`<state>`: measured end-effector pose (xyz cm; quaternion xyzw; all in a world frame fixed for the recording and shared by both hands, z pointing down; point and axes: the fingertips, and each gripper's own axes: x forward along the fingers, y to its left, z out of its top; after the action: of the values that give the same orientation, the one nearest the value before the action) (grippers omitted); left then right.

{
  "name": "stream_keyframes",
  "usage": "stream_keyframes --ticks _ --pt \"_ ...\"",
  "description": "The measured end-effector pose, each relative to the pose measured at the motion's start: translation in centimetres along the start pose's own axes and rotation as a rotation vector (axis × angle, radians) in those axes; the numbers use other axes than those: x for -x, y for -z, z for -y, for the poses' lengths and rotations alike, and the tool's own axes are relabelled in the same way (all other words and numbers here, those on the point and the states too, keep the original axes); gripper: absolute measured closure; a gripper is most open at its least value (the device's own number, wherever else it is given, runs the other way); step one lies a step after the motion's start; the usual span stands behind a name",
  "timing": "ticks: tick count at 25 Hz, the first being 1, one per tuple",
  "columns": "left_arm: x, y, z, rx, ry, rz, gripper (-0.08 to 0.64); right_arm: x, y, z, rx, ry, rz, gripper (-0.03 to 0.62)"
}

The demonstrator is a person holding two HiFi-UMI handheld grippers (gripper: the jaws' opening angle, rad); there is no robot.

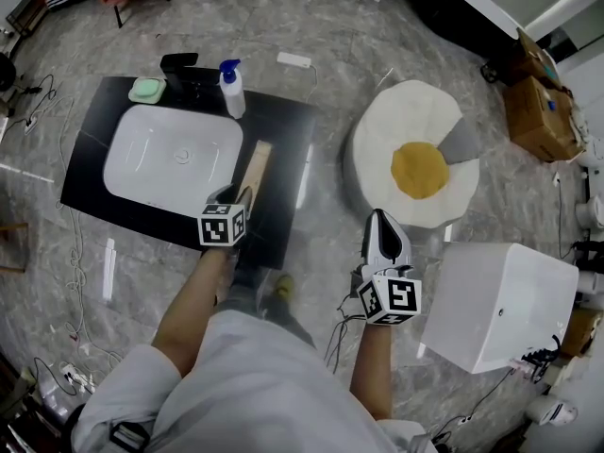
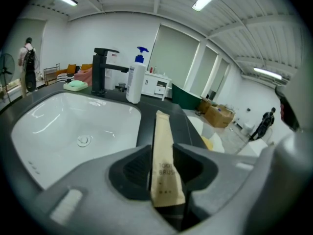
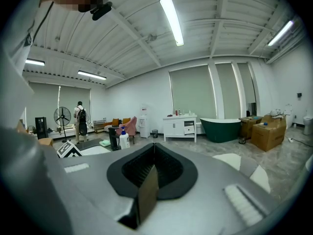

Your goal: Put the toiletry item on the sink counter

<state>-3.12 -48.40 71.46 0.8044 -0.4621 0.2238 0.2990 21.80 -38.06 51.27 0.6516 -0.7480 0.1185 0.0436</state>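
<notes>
Toothbrush sleeve loose between left gripper's released jaws, print partly legible; right gripper jaws clenched.

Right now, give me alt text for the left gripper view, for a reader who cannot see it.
A tan toothbrush packet lies along the black counter, its near end between the open jaws of the left tool, beside a white sink basin. Behind the basin stand a black faucet, a white pump bottle and a green dish.

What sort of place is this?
Probably a staged test space in a big hall, not a real bathroom: the sink counter stands alone on open floor, with a freestanding bathtub and cardboard boxes nearby.
</notes>
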Motion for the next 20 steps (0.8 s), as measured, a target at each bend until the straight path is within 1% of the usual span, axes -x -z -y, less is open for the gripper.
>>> stream_keyframes --ticks 5,8,12,16,20 --pt "1.8 -0.4 -0.4 -0.004 -0.021 0.02 0.428 0.5 -0.4 -0.6 0.002 -0.014 0.006 0.589" --pt "3.2 -1.1 -0.6 -0.009 -0.037 0.045 0.46 0.5 -0.8 -0.9 0.006 -0.025 0.018 0.588" --pt "5.5 -2.3 0.4 -0.011 -0.034 0.09 0.479 1.1 -1.2 -1.4 0.009 -0.049 0.026 0.588" --pt "7.5 -3.0 2.0 -0.046 -0.027 0.134 0.514 1.9 -1.7 -1.7 0.005 -0.075 0.038 0.588" --pt "9.1 -3.0 3.5 -0.082 -0.024 0.159 0.551 2.9 -2.2 -1.9 0.01 -0.092 0.045 0.589"
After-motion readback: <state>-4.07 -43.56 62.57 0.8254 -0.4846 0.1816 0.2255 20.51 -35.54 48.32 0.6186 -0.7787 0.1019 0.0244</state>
